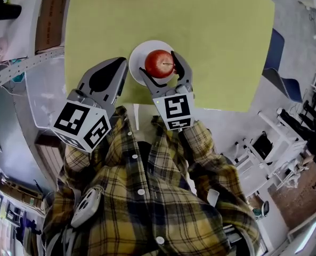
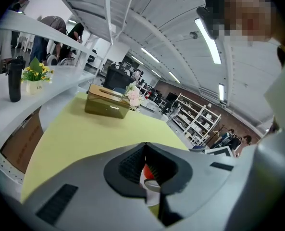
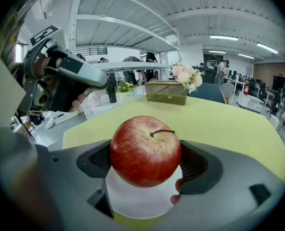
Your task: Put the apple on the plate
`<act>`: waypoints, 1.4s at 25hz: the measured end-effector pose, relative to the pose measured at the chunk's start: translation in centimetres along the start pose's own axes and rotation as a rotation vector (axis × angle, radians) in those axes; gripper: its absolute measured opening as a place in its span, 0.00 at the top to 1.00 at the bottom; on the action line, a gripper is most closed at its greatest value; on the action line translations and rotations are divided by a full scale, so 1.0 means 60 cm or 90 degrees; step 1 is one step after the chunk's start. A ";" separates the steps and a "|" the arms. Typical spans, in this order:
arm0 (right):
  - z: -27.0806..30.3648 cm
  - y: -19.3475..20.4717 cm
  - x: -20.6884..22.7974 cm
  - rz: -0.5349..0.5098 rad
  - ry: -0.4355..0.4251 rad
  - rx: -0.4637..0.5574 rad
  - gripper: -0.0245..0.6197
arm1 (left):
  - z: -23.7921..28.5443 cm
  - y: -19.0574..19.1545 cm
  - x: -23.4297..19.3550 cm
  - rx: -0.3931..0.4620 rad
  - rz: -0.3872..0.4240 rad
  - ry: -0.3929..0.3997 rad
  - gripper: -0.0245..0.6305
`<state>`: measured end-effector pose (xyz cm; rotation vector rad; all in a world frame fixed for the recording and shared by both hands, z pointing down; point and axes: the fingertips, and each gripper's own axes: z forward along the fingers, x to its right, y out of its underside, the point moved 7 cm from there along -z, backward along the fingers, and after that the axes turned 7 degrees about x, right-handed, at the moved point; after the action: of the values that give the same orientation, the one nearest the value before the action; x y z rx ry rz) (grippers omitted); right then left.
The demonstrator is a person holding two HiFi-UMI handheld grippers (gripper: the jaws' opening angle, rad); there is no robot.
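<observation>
On the left of the head view the left gripper (image 1: 119, 67) hangs over the near edge of the yellow-green surface (image 1: 211, 25), just left of the plate (image 1: 140, 52) and not touching it; in the left gripper view its jaws (image 2: 145, 146) are together with nothing held, and a sliver of red apple (image 2: 144, 171) and white plate (image 2: 153, 185) shows through the small gap between their black pads. Beyond them in that view, a black bottle (image 2: 14, 80) stands on a white side counter at the far left; an olive box (image 2: 106, 105) sits at the far end of the surface, with pale flowers (image 2: 134, 97) just beside it.

At the middle of the head view the white plate lies near the front edge of the surface; the apple (image 1: 159, 63) is over its right part, stem up; the right gripper (image 1: 161, 64) reaches in from below, its jaws clamped on the apple's two sides. In the right gripper view the apple (image 3: 144, 150) fills the space between the jaws (image 3: 144, 159), with the plate (image 3: 137, 201) straight beneath it; I cannot tell whether the fruit touches the plate. The box (image 3: 166, 91) and flowers (image 3: 186, 76) stand behind. A plaid shirt (image 1: 147, 196) fills the lower part of the head view.
</observation>
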<state>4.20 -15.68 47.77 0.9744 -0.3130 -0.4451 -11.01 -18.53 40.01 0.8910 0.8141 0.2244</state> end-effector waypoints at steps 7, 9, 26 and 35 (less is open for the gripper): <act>0.025 0.023 -0.013 -0.056 0.003 -0.023 0.36 | -0.010 0.015 -0.030 -0.004 -0.012 -0.020 0.95; 0.028 0.028 -0.015 -0.055 0.001 -0.026 0.36 | -0.012 0.017 -0.035 -0.005 -0.015 -0.023 0.95; 0.033 0.028 -0.015 -0.043 -0.013 -0.069 0.36 | -0.011 0.026 -0.046 -0.012 -0.023 -0.020 0.95; 0.039 0.026 -0.016 -0.022 -0.017 -0.088 0.36 | -0.010 0.028 -0.052 -0.015 -0.025 -0.015 0.95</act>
<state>2.64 -16.15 50.26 0.8413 -0.2861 -0.5047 -13.32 -18.66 42.79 0.8542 0.8045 0.1888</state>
